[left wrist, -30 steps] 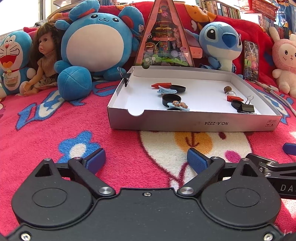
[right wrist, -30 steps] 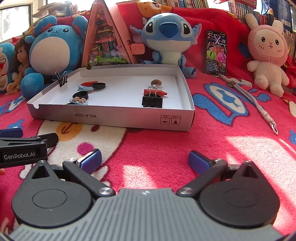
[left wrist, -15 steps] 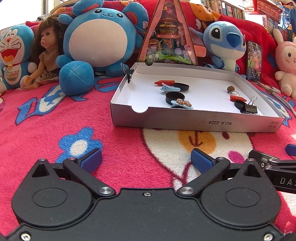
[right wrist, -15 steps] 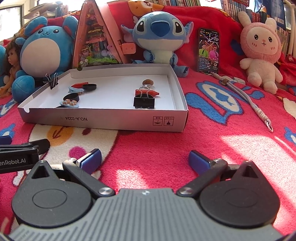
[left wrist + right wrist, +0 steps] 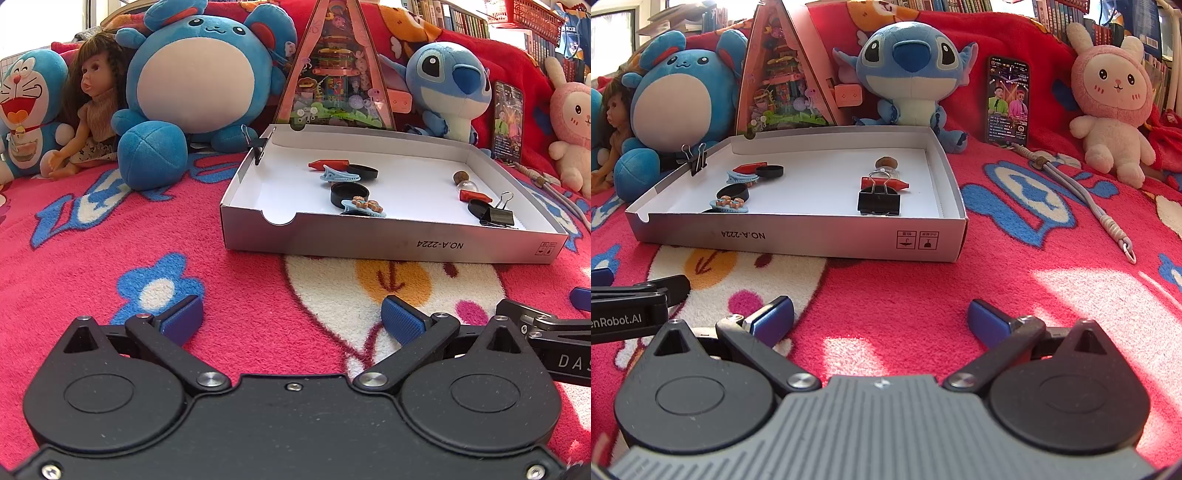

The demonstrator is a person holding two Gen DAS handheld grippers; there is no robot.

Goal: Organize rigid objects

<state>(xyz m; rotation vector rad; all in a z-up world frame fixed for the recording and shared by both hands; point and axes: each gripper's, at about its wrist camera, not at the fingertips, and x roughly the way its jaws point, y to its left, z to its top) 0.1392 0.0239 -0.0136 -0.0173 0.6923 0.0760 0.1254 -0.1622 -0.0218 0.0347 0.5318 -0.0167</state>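
Okay, tray: white cardboard tray [image 5: 388, 242] lying flat on the red blanket [image 5: 240, 280], just ahead of both grippers, printed front wall facing the cameras
tray left cluster: red crayon-like piece [image 5: 328, 163], two blue hair clips [image 5: 338, 176] [image 5: 364, 206] and black round caps [image 5: 349, 194] sitting close together, some touching
tray right cluster: black binder clip [image 5: 879, 201] standing just in front of a second red piece [image 5: 886, 182]; small corked glass bottle [image 5: 886, 166] lying behind those
tray rim: another binder clip [image 5: 696, 158] clamping onto the left wall, far corner
left gripper [image 5: 291, 319]: hovering low over the blanket, short of the tray; fingers having just been spreading, now gaping wide, nothing between the blue pads [image 5: 183, 321]
right gripper [image 5: 881, 317]: hovering beside the left one, fingers spread wide, gripping nothing
behind tray: triangular toy box [image 5: 336, 74] standing upright; blue round plush [image 5: 199, 74], blue alien plush [image 5: 908, 74], doll [image 5: 92, 110], pink bunny plush [image 5: 1112, 99] and phone [image 5: 1008, 99] leaning along the back
blanket right: grey lanyard cord [image 5: 1082, 192] trailing from the phone, well apart from the tray
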